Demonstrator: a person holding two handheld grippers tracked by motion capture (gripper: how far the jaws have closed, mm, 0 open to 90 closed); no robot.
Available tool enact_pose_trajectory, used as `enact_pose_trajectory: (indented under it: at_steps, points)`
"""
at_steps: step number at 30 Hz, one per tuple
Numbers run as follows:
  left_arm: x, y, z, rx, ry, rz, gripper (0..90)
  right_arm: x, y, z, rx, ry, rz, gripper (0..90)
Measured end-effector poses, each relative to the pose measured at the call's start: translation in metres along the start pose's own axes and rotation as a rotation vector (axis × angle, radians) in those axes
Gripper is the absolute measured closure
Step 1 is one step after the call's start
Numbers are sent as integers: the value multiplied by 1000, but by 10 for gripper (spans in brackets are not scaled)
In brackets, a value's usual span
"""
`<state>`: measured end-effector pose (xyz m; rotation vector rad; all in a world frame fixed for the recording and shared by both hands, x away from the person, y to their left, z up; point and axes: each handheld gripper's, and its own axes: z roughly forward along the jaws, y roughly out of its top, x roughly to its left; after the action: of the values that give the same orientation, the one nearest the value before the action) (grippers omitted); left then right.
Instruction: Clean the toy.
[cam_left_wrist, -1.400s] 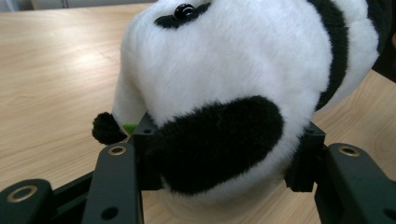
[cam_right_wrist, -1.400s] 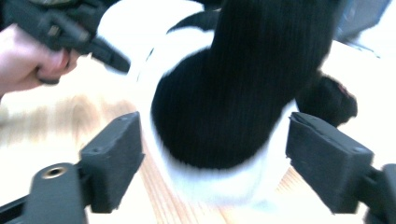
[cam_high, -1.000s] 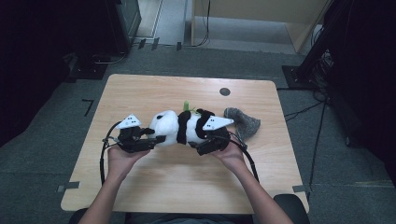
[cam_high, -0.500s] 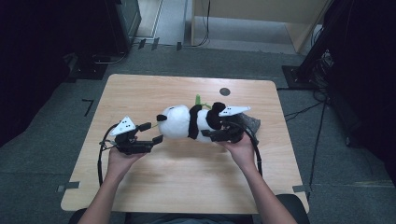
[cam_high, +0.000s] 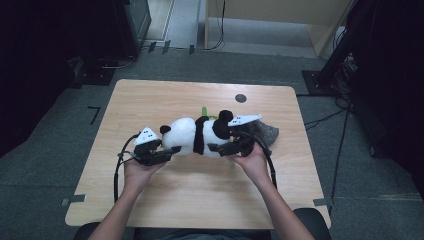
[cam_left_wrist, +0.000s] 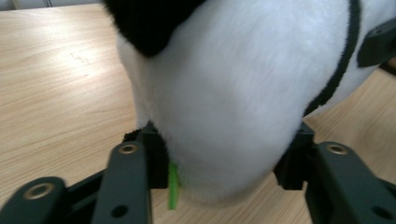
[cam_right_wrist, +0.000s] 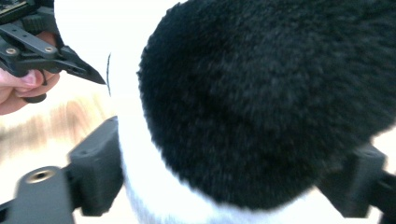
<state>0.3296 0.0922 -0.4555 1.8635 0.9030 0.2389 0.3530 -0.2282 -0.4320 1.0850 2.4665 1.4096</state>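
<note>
I hold the panda toy (cam_high: 192, 135) between my two grippers, near the middle of the table (cam_high: 165, 95), a little toward the right edge. It lies on its side, with the head pointing to the left edge. My left gripper (cam_high: 167, 152) is at the head end; its jaws have just been closing, and in the left gripper view both pads press into the white fur (cam_left_wrist: 224, 116). My right gripper (cam_high: 220, 148) takes the back end, and its jaws have just been opening, but they stand wide and press on the black and white body (cam_right_wrist: 261, 107). A grey cloth (cam_high: 267, 132) lies just behind my right gripper, toward the right edge.
</note>
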Motion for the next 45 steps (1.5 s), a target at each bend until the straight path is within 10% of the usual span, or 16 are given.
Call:
enact_pose_trajectory:
  at_steps: [9, 14, 19, 26, 36, 45]
  points:
    - [29, 7, -28, -50, 11, -133, 544, -7, -13, -19, -69, 8, -81, 200]
    - [26, 8, -26, -46, -73, -192, 508, 4, -15, 1, -4, 63, -144, 244]
    - [20, 9, -16, 2, -68, -199, 295, 13, -16, 13, 104, -32, -175, 288]
    - [18, 11, -13, 26, -86, -206, 229, 12, -7, -16, 1, 10, -107, 290]
    - [14, 8, -9, 67, -85, -181, 208, 9, -8, -22, 30, 16, 1, 289]
    - [23, 0, -3, 87, -68, -243, 203, 8, -10, -10, 40, -22, 14, 281]
